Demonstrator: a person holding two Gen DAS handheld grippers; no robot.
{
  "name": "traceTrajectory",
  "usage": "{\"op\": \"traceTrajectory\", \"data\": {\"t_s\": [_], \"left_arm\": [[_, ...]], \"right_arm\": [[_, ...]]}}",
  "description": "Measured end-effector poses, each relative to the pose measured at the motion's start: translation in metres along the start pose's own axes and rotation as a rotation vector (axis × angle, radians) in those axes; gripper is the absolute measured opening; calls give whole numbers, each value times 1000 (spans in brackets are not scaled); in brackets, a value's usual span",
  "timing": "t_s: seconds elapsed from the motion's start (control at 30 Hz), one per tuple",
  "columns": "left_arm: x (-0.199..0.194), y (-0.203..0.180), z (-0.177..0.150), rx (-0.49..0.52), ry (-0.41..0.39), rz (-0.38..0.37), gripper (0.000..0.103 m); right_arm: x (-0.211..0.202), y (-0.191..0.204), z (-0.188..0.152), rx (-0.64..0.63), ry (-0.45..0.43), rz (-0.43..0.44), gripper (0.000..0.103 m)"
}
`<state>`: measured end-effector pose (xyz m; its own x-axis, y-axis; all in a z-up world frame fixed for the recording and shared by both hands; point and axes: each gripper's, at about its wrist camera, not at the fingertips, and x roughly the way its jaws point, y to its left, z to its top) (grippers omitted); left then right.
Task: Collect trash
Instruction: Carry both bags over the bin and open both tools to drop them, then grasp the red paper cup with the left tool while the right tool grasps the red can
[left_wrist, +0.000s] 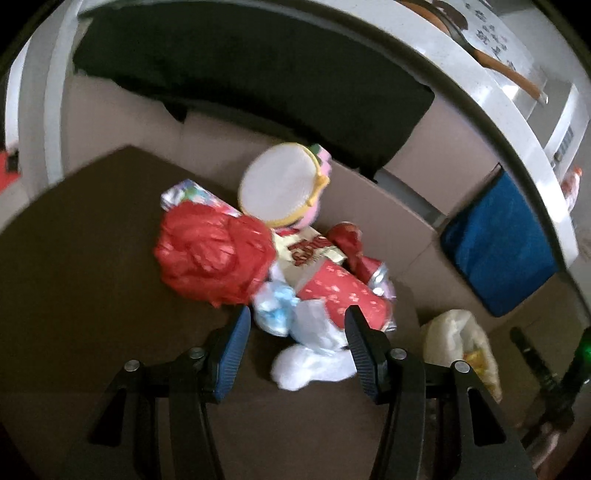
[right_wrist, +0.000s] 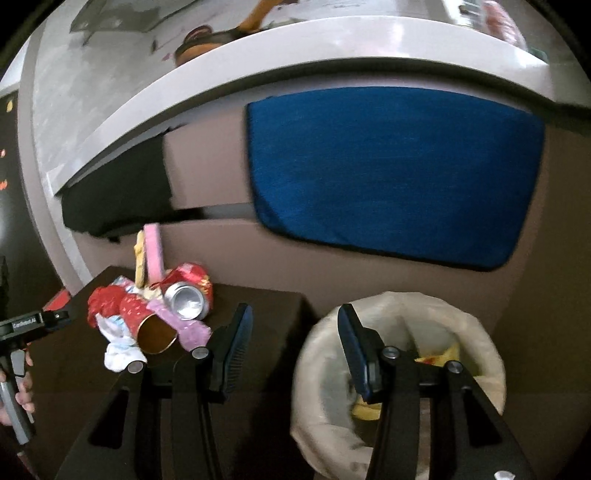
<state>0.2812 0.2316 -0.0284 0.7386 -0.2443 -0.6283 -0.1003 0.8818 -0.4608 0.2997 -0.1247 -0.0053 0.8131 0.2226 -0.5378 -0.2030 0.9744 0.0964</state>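
A heap of trash lies on a dark brown table (left_wrist: 92, 258): a crumpled red bag (left_wrist: 210, 254), a red paper cup (left_wrist: 343, 295), white and blue tissue (left_wrist: 314, 347), a round white lid (left_wrist: 279, 182). My left gripper (left_wrist: 297, 321) is open, its jaws either side of the tissue, just above it. In the right wrist view the heap shows a crushed red can (right_wrist: 190, 295) and the cup (right_wrist: 147, 325). My right gripper (right_wrist: 295, 321) is open and empty between the table edge and a lined bin (right_wrist: 321, 369) holding yellow wrappers.
A blue cloth (right_wrist: 395, 170) and a black cloth (left_wrist: 240, 77) hang from a white counter edge (right_wrist: 258, 48) over brown cabinet fronts. The bin also shows in the left wrist view (left_wrist: 458, 343), right of the table.
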Motion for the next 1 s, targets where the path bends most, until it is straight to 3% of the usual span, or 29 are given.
{"op": "traceTrajectory", "data": {"t_s": [0.1,0.2,0.37,0.47,0.6,0.67,0.73,0.8,1.0], "left_arm": [[7,-20,1,39,2,-36,54],[12,-47,-9,136,-28,-6,54],[36,-88,-47,347,-65,215,54],[53,-99,-57,378,-41,228,54],[71,-112,-52,419,-74,313,54],[83,-110,-42,423,-63,351,49],[83,-102,-33,421,-55,352,30],[69,-85,-24,403,-75,335,20],[20,-16,-2,287,-76,322,17]], "right_arm": [[11,10,-3,1,14,18,46],[15,9,-10,-1,30,16,46],[14,-7,-15,25,44,4,46],[10,-20,-16,44,41,-10,46],[10,-27,-21,61,52,-15,46],[13,-26,-23,69,67,-4,46],[15,-22,-24,75,79,17,46],[21,-11,-24,65,97,55,46],[64,44,-3,13,155,202,47]]}}
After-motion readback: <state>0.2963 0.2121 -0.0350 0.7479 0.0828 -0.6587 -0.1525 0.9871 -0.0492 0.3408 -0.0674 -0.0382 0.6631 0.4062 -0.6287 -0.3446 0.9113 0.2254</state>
